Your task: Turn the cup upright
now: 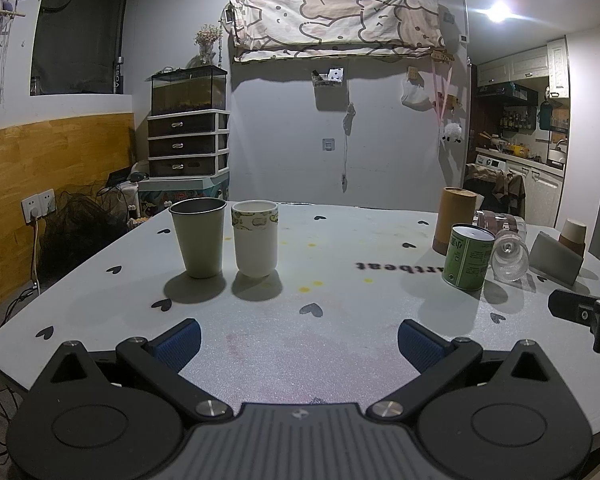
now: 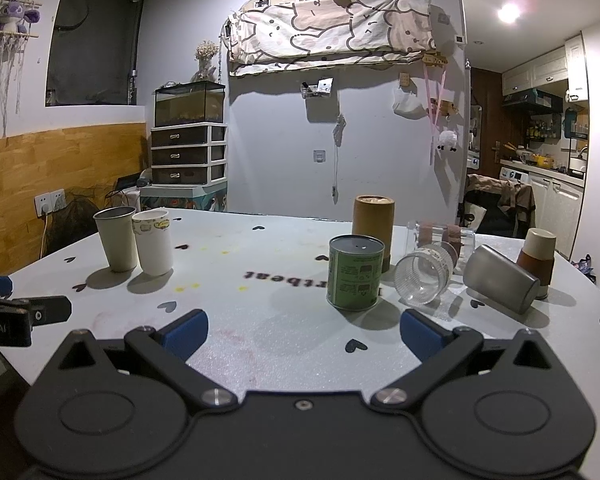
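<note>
Two cups stand upright at the left: a grey metal cup (image 1: pixel 199 237) (image 2: pixel 116 238) and a white paper cup (image 1: pixel 255 237) (image 2: pixel 153 241). A green cup (image 2: pixel 355 272) (image 1: pixel 467 257) stands mouth down. A clear ribbed glass (image 2: pixel 422 277) (image 1: pixel 509 257) and a grey metal cup (image 2: pixel 500 278) (image 1: pixel 556 259) lie on their sides at the right. A tall brown cup (image 2: pixel 373 224) stands mouth down behind. My left gripper (image 1: pixel 299 342) is open and empty above the table's near edge. My right gripper (image 2: pixel 303 330) is open and empty, just short of the green cup.
The white table (image 2: pixel 260 320) has black heart prints. A brown and white cup (image 2: pixel 537 258) stands inverted at the far right. Another clear glass (image 2: pixel 440 236) lies behind the ribbed one. A drawer unit (image 1: pixel 188 144) and wall stand beyond the table.
</note>
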Demonstrator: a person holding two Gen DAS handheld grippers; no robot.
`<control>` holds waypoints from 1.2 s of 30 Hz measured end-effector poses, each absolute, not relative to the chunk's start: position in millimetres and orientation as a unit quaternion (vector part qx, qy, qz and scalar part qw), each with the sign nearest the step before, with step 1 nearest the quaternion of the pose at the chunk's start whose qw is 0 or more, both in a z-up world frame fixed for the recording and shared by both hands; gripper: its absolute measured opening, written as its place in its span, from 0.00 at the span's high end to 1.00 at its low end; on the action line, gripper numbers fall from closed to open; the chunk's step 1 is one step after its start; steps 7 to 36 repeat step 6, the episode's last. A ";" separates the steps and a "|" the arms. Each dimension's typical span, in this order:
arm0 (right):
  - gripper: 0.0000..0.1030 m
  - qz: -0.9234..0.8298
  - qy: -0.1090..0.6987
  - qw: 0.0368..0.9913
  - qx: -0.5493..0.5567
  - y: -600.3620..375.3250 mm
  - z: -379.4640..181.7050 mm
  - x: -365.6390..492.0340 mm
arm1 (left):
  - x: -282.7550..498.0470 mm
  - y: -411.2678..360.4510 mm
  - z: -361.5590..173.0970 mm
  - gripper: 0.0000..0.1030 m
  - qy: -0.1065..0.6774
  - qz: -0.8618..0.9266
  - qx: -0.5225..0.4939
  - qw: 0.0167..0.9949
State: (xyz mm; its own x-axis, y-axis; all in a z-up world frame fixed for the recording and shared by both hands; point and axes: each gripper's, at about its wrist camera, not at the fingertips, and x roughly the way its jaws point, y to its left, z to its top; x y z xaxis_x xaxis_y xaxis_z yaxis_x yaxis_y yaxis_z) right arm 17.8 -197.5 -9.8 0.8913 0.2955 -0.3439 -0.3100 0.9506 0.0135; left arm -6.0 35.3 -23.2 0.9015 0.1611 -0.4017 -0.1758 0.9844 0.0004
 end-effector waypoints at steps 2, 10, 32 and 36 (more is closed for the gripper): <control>0.00 0.155 0.174 0.972 -0.021 -198.1 -9.7 17.9 | -6.0 35.3 -23.1 0.00 0.205 0.086 -0.018 0.975; 0.00 0.156 0.174 0.972 -0.021 -197.6 -9.9 17.8 | -5.8 36.9 -23.7 0.00 0.206 0.088 -0.018 0.974; 0.00 0.156 0.174 0.972 -0.021 -197.6 -9.9 17.8 | -5.8 36.9 -23.7 0.00 0.206 0.088 -0.018 0.974; 0.00 0.156 0.174 0.972 -0.021 -197.6 -9.9 17.8 | -5.8 36.9 -23.7 0.00 0.206 0.088 -0.018 0.974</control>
